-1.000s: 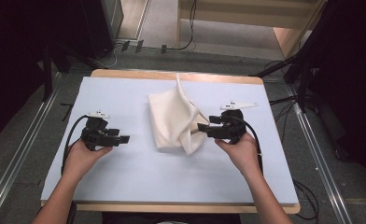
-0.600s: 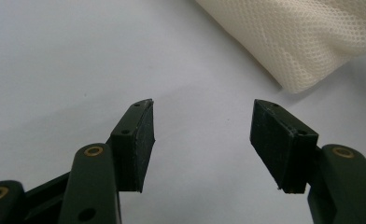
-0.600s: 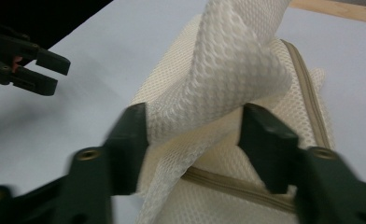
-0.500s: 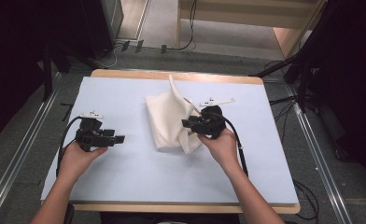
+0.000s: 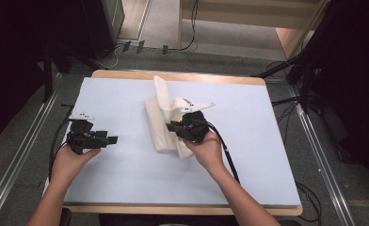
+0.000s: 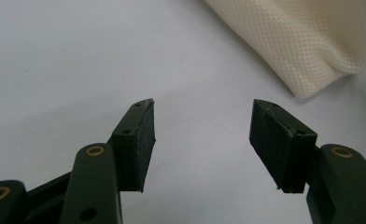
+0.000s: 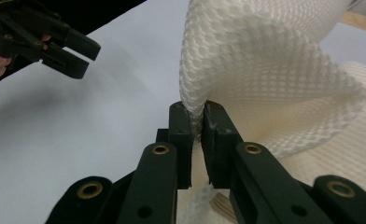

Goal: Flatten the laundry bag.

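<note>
Since a second ago my right tongs have carried the cloth edge leftward, folding it over itself. They pinch a raised fold; I'd keep it taut and lay it flat without dragging the layers beneath. My left tongs wait spread, left of the cloth, mid-counter.

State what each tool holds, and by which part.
The right tool pinches a fold of the white mesh cloth at its edge. The left tool is open, holding nothing.
</note>
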A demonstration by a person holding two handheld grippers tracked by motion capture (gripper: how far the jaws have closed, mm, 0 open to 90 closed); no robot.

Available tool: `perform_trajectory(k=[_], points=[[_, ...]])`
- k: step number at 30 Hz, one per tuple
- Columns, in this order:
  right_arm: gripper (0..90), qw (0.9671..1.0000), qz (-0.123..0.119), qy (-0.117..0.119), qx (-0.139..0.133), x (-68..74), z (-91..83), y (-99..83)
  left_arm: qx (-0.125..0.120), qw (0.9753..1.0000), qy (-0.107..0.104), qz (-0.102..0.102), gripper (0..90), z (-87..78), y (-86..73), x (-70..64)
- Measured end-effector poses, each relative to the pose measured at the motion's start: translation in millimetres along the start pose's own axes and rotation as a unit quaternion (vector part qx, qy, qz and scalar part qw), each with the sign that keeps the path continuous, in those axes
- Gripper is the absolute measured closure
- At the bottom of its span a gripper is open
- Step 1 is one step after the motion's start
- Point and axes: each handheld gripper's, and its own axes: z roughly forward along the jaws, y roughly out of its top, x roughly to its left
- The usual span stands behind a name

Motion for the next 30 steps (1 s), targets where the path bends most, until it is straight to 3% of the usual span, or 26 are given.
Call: perform_trajectory(k=[8,13,18,21,25,30], points=[[84.5,0.9989,-0.036,0.020,0.025,25.3,34.4,0.0,-0.008,0.9998,0.008,-0.013,41.7,-9.6,-5.5,9.6],[84.8,0.9982,-0.040,0.030,0.034,40.2,56.2,-3.3,-0.014,0.9997,0.010,-0.019,41.7,-12.9,-6.9,13.7],[85.0,0.9976,-0.044,0.040,0.035,50.5,66.3,-5.1,-0.017,0.9996,0.011,-0.020,41.7,-13.9,-6.7,14.5],[84.8,0.9959,-0.055,0.052,0.050,60.0,76.5,-9.5,-0.017,0.9996,0.012,-0.021,41.7,-14.4,-6.9,15.6],[84.9,0.9945,-0.049,0.056,0.074,59.6,85.6,-14.4,-0.017,0.9995,0.012,-0.022,41.7,-13.9,-6.7,16.2],[81.6,0.9941,-0.056,0.061,0.071,63.0,85.1,-14.5,-0.021,0.9995,0.006,-0.021,41.5,-11.6,-4.7,15.3]])
